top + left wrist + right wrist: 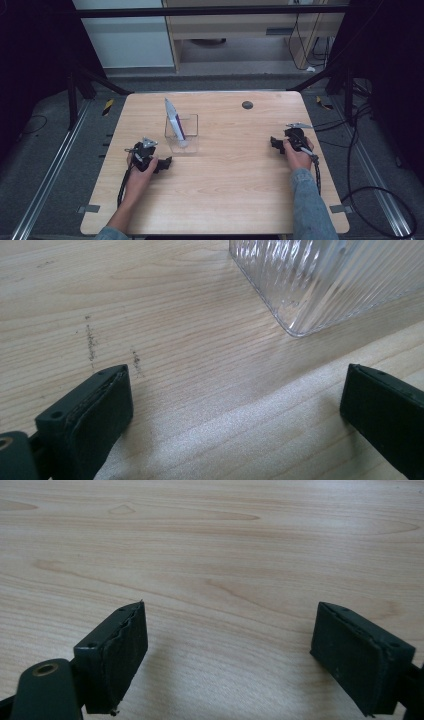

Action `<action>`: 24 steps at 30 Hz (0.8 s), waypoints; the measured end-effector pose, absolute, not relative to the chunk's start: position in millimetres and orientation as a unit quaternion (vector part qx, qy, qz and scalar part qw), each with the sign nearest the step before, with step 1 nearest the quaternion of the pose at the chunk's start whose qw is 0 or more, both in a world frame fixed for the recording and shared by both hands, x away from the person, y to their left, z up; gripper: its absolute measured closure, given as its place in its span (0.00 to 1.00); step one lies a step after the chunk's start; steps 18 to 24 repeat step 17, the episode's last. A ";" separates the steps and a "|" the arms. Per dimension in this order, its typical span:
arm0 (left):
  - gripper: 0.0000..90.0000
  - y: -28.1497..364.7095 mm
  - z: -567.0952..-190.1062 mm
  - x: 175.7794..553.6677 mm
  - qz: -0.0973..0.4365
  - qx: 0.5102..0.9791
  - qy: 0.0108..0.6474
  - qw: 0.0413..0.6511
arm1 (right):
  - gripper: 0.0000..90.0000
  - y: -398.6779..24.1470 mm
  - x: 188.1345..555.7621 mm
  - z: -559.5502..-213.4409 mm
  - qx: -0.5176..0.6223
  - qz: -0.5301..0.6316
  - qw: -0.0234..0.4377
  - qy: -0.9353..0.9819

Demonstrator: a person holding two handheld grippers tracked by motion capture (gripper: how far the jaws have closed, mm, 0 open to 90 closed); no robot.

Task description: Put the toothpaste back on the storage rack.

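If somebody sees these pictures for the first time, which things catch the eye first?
First, the clear ribbed container near the middle of the wooden table, with a white and purple packet leaning inside it. Next, the left gripper just beside the container and the right gripper farther off, both open and holding nothing.

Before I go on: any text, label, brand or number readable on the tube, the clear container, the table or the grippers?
None can be read.
Tube in the clear container: white and purple print, too small and blurred to read.
Container's ribbed wall: no lettering.
Table: bare wood grain, one dark round spot, no writing.
Left gripper and right gripper: plain black fingers, no markings.
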State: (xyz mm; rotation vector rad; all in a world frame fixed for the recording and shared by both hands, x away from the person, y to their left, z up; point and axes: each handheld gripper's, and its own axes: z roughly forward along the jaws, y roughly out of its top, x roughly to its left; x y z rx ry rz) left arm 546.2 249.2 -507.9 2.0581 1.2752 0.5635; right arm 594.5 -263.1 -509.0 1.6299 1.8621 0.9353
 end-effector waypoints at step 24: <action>0.00 249.3 -507.9 546.0 0.214 0.784 0.485 0.322 | 0.01 -246.9 594.0 -511.2 0.605 0.298 0.260 0.691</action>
